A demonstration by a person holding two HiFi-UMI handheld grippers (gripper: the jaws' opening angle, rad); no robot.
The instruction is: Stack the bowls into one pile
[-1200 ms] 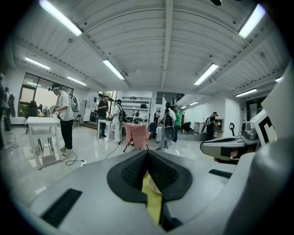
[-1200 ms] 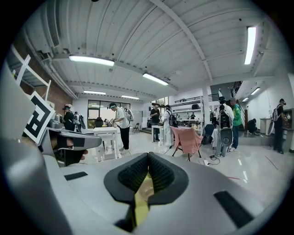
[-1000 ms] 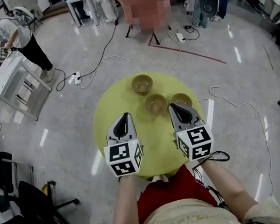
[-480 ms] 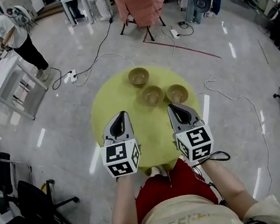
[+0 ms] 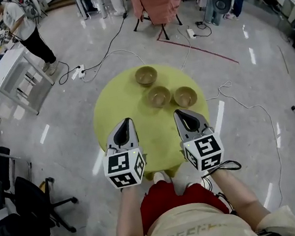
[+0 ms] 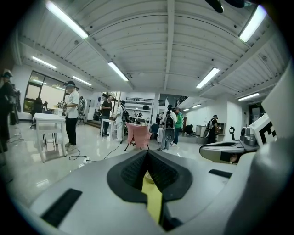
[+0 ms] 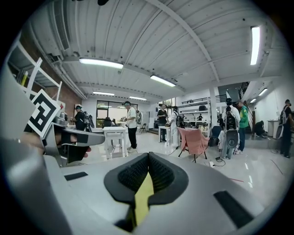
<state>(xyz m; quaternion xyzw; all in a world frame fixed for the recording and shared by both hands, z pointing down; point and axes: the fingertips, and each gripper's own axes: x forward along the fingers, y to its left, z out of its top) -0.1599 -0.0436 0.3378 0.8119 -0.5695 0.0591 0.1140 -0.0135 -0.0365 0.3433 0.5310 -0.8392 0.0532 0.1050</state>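
Round yellow table [image 5: 151,136], three bowls apart and unstacked on its far half, far bowl [image 5: 146,76], middle bowl [image 5: 158,95], right bowl [image 5: 185,96] just beside it, left gripper [image 5: 125,124] and right gripper [image 5: 180,115] over table's near half, both with jaws pressed together, nothing between.

Round yellow-green table [image 5: 119,113] is set on glossy grey floor [image 5: 65,116]. White table [image 5: 11,66] is seen upper left, with a person [image 5: 24,26] just beside it. A chair draped in pink cloth [image 5: 156,2] is placed beyond. A power strip [image 5: 77,72] with cables is laid on the floor. Black office chairs [image 5: 24,210] are parked at left.
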